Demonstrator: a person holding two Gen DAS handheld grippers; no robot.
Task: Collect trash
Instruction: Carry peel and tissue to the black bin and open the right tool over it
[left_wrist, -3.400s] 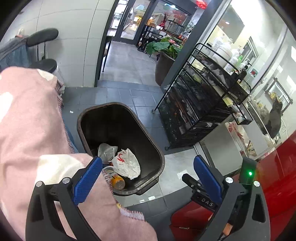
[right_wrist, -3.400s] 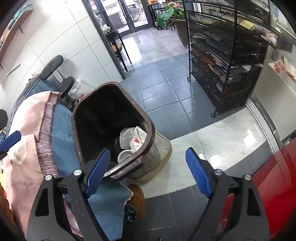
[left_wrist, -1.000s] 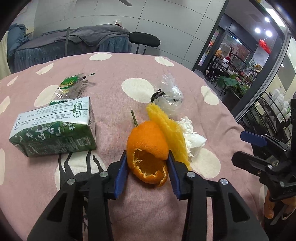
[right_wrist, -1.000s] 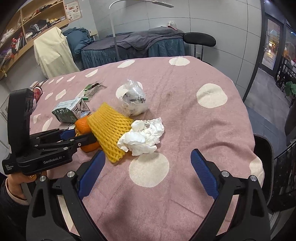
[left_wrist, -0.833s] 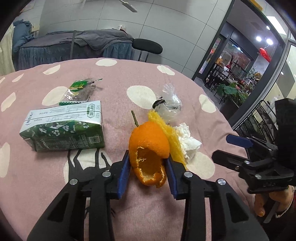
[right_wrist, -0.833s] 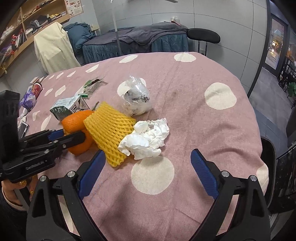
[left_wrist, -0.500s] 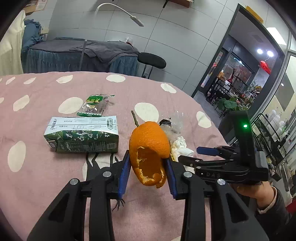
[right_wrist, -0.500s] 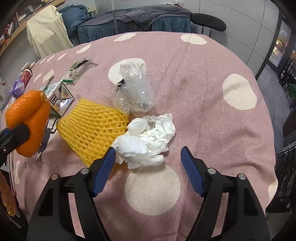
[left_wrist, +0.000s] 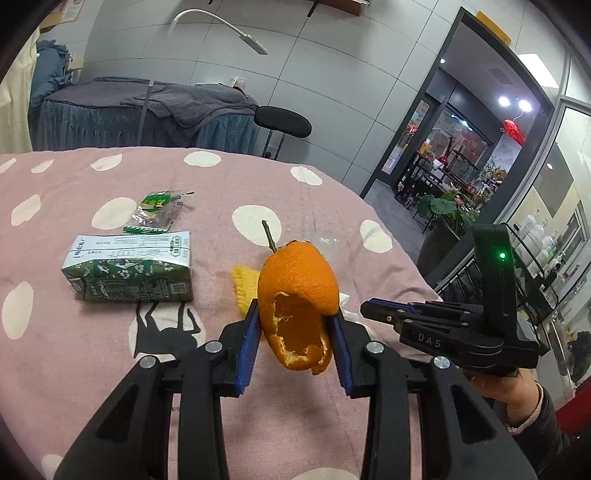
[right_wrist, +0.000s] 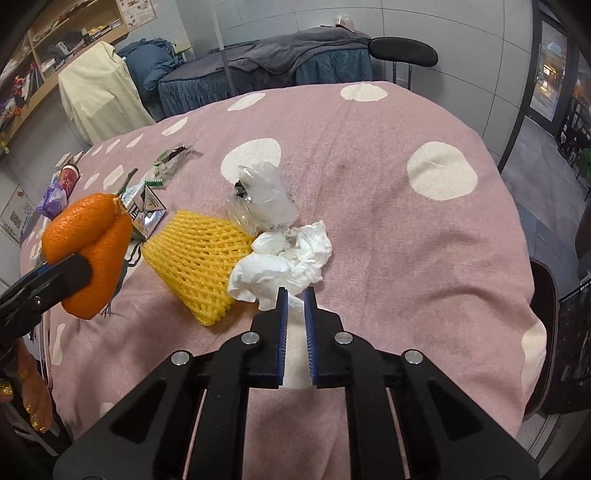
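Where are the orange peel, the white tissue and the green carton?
orange peel (left_wrist: 300, 280): left wrist view, outer skin.
white tissue (right_wrist: 284, 264): right wrist view, crumpled middle.
green carton (left_wrist: 135, 275): left wrist view, printed side.

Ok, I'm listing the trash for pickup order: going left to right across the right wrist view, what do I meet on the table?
orange peel → milk carton → yellow foam net → white tissue

A hollow orange peel (left_wrist: 295, 295) hangs above the pink cloth (right_wrist: 406, 258), left of yellow netting (right_wrist: 199, 254), beside crumpled white tissue (right_wrist: 288, 258).
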